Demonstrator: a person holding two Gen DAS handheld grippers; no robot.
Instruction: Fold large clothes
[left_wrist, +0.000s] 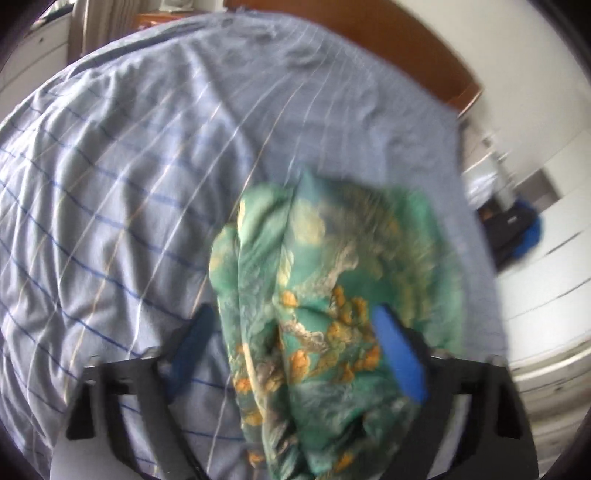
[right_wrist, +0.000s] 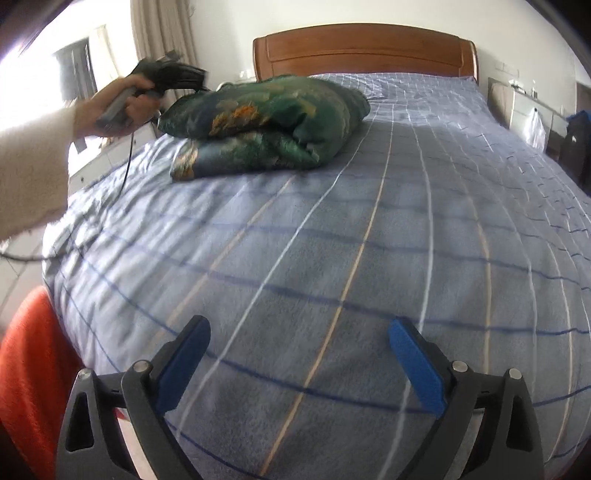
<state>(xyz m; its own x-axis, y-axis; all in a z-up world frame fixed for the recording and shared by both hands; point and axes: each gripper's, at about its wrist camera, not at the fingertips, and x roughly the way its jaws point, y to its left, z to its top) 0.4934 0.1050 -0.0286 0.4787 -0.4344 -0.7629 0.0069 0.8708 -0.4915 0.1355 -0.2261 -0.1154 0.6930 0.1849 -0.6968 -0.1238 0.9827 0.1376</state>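
A green floral quilt (right_wrist: 266, 122) lies folded in a thick bundle on the far left part of the bed. In the left wrist view the same quilt (left_wrist: 325, 295) fills the space between my left gripper's blue fingers (left_wrist: 400, 354). My left gripper (left_wrist: 291, 332) is wide open, right against the bundle, its jaws not closed on it. In the right wrist view the left gripper (right_wrist: 173, 74) is held in a hand at the quilt's left end. My right gripper (right_wrist: 299, 354) is open and empty, low over the near part of the bed.
The bed (right_wrist: 369, 240) has a blue-grey checked sheet and a wooden headboard (right_wrist: 365, 48). An orange cloth (right_wrist: 29, 369) is at the near left bed corner. A cabinet and dark bag (right_wrist: 572, 147) stand to the right. A cable (right_wrist: 127, 166) hangs from the left gripper.
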